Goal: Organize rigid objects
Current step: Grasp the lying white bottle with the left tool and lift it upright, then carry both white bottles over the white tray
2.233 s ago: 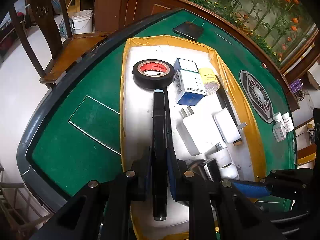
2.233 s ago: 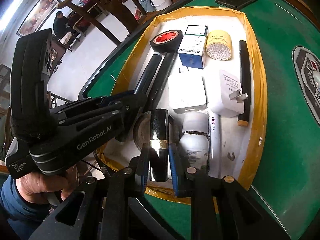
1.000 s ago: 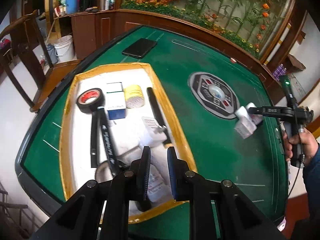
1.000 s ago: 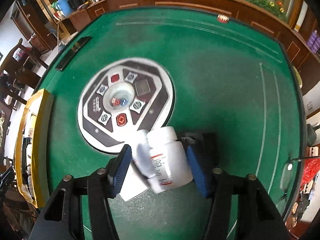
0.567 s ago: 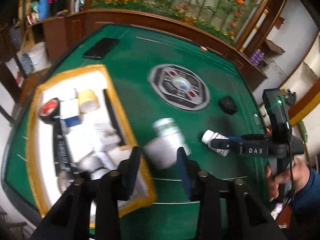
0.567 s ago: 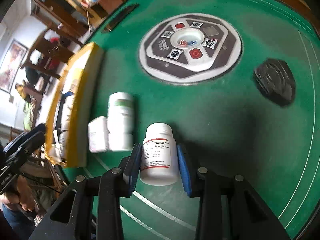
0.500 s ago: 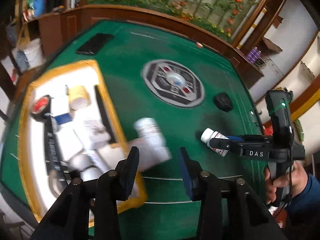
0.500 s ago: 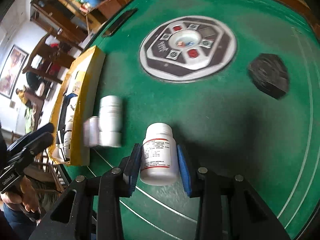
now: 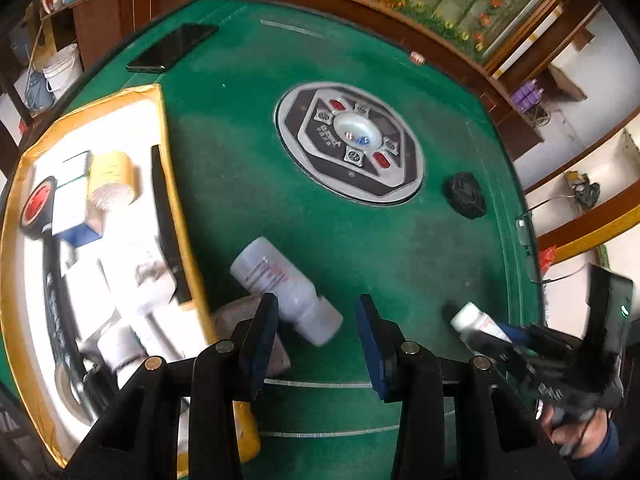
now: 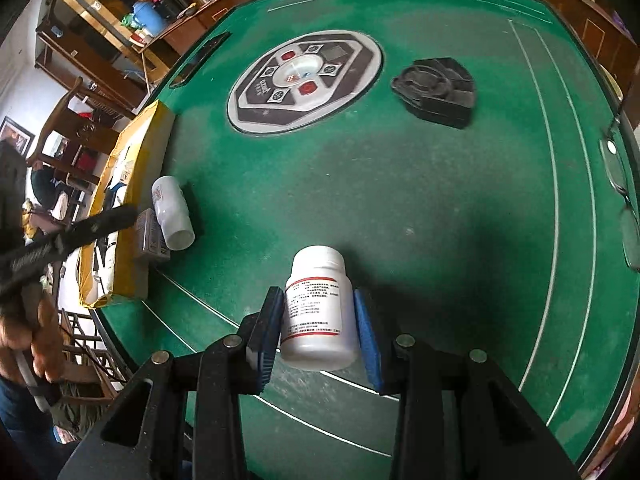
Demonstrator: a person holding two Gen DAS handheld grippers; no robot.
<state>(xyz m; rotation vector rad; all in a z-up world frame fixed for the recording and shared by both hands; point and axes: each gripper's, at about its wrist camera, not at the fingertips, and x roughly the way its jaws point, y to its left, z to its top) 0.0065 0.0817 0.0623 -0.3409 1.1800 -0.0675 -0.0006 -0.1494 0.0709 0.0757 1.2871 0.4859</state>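
My right gripper is shut on a white pill bottle with a red-lined label, held just above the green table. A second white bottle lies on its side on the felt, next to a small grey box by the yellow-rimmed tray. My left gripper hangs open over that bottle's near end, pads apart from it. In the right wrist view the lying bottle and box rest against the tray. The tray holds tape, boxes, chargers and black sticks.
A round control panel with dice sits mid-table. A black holder lies to its right and a dark phone at the far left. Glasses rest near the right rim. Wooden chairs stand beyond the tray.
My left gripper left the tray, swung right over the lying bottle and opened. My right gripper closed on its bottle and carried it across the felt towards the tray side.
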